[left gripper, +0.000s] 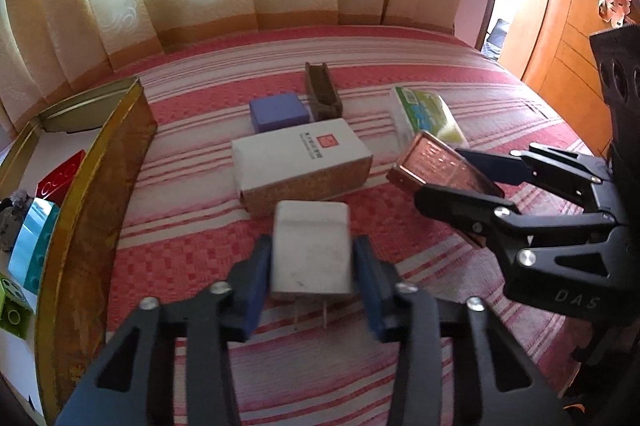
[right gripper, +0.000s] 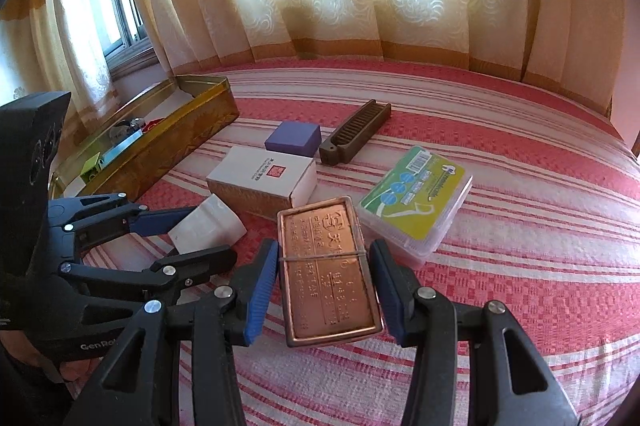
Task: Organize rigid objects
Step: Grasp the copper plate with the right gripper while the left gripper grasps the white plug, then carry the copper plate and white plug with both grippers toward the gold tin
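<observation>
On the red-striped bed (left gripper: pixel 192 258), the left hand-held gripper (left gripper: pixel 312 266) clamps a white plug-in charger block (left gripper: pixel 310 250) (prongs toward the camera); the right hand-held gripper (right gripper: pixel 326 282) grips a copper-coloured rectangular tin (right gripper: pixel 330 274). Smooth sides could slip short of the gold storage tin (left gripper: pixel 92 186).

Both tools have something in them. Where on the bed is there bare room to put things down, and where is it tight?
Free: the striped bedspread right of the floss box, and the band between the comb and the curtains. Crowded: the middle, where the purple box, white carton and comb sit close, beside the gold tin.
</observation>
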`<act>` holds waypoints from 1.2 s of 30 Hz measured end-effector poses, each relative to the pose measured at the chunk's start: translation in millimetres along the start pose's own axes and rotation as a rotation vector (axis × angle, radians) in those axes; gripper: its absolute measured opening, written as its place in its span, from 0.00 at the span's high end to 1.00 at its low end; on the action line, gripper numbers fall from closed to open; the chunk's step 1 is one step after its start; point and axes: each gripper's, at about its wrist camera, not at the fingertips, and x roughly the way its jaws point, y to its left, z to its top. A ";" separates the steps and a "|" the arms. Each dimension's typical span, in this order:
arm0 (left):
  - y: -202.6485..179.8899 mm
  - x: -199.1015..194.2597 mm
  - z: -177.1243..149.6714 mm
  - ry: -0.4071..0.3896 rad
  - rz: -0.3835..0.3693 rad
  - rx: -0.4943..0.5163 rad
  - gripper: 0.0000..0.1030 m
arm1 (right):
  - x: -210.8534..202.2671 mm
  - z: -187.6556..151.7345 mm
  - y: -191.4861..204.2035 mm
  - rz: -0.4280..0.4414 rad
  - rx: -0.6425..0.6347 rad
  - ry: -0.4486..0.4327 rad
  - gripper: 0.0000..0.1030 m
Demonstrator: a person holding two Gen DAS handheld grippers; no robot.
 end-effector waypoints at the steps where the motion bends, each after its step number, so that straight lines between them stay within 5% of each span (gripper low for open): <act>1: 0.9 0.0 -0.1 -0.002 -0.008 -0.004 0.64 | 0.1 0.1 0.0 -0.002 0.000 -0.001 0.52; 36: 15.2 -40.5 -6.6 -0.248 0.122 -0.091 0.64 | -40.7 -2.5 2.9 -0.032 0.048 -0.249 0.52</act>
